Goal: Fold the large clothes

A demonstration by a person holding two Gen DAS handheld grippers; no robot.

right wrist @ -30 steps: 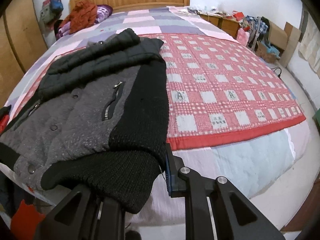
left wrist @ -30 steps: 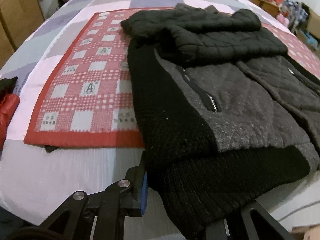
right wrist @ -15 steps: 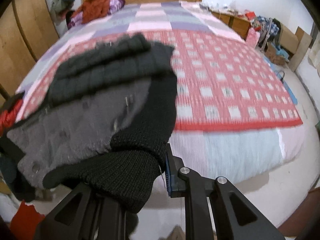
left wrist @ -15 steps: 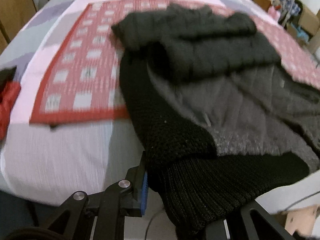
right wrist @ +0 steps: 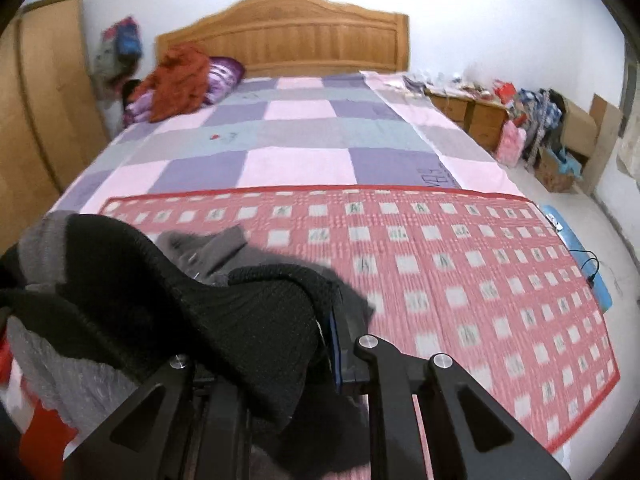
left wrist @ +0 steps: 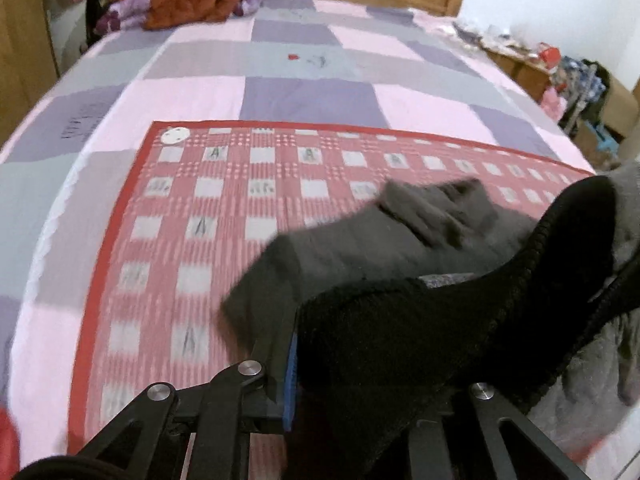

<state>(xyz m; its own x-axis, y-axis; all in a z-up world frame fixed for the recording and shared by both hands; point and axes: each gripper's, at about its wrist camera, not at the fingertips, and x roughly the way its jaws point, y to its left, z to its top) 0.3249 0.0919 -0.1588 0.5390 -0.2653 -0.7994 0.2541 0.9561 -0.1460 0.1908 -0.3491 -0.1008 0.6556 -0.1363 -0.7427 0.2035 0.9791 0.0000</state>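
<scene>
Both tongs grip the black ribbed hem of a grey-and-black jacket (left wrist: pixel 420 320) over a bed. The left gripper (left wrist: pixel 360 392) is clamped on the knit, which bulges up and away to its right; the right gripper (right wrist: pixel 272 364) is likewise clenched on the hem, the cloth spilling off to its left. Ahead of both sets of jaws, the rest of the garment, blurred, trails onto a red-and-white checked mat (left wrist: pixel 180 240) that spreads beyond the fingers. Past the mat lies a pink, purple and grey patchwork bedspread (right wrist: pixel 304 136), and farthest from the tongs, a heap of orange and purple clothes (right wrist: pixel 180 80) sits near a wooden headboard (right wrist: pixel 288 40).
</scene>
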